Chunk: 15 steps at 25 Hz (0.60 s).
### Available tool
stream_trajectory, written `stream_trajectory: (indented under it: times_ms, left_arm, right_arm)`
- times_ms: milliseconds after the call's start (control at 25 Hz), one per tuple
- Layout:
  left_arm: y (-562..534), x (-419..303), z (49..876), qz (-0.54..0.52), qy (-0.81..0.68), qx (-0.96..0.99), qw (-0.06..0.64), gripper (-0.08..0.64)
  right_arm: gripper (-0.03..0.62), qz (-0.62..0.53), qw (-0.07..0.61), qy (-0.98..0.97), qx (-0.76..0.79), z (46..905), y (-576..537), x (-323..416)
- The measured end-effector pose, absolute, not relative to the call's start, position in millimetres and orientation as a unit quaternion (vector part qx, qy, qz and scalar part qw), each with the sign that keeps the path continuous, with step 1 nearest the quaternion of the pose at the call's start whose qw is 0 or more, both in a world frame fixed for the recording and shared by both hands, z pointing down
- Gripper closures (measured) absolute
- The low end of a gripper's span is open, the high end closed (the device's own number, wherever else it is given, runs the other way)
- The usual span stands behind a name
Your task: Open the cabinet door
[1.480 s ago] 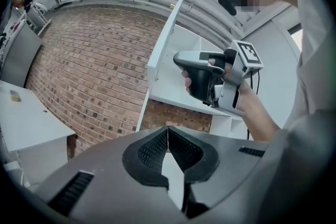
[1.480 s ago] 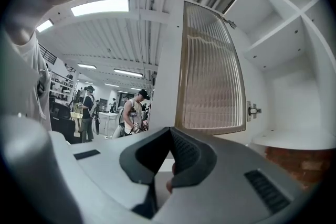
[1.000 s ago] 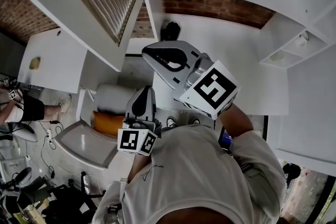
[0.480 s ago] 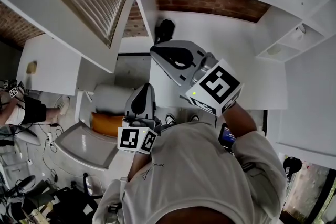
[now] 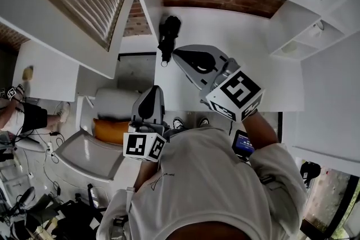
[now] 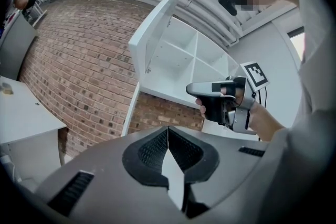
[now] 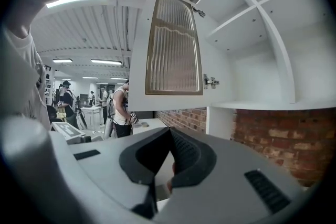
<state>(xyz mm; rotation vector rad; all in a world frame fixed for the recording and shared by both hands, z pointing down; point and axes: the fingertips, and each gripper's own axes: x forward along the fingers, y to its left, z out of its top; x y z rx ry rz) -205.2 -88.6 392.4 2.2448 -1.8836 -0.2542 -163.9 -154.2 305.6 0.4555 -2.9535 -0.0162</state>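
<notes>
The cabinet [image 7: 247,76] fills the upper right of the right gripper view, its white shelves and divider bare to the room. The cabinet door [image 7: 173,44], white-framed with a ribbed glass panel, stands swung well out from the opening. It shows in the upper middle of that view, with its hinge [image 7: 210,81] on the edge nearest the shelves. In the head view the same door slants across the upper left of the frame. A brick wall [image 7: 273,139] runs under the cabinet at lower right, and a white counter [image 5: 247,53] lies across the middle of the head view. A small black object [image 5: 167,34] sits on it — what it is I cannot tell.

The right gripper [image 5: 176,53] sits at the centre of the head view, below the door and well apart from it, touching nothing. Its jaws are pressed together with nothing held between them. The left gripper [image 5: 155,90] is lower and further left, near the person's chest, and also clear of the door. Its pads meet along one line and grip nothing.

Judging by how the door lies, the opening itself looks done — the step in hand is the finish, with both tools free. The next move seems to call for little. The grippers should keep off the door's edge so it is not knocked back. If it must go wider, a closed tip could nudge the free edge outward.
</notes>
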Motion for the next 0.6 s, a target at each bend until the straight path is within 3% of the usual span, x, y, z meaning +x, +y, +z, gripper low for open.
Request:
stream_trajectory:
  times_ms: [600]
  left_arm:
    - [-97.5,-187.2,396.1,-0.082,-0.624,0.770,0.107,0.543]
  right_arm:
    - [0.568,0.064,0.106,-0.975,0.186,351.8,-158.6,-114.4]
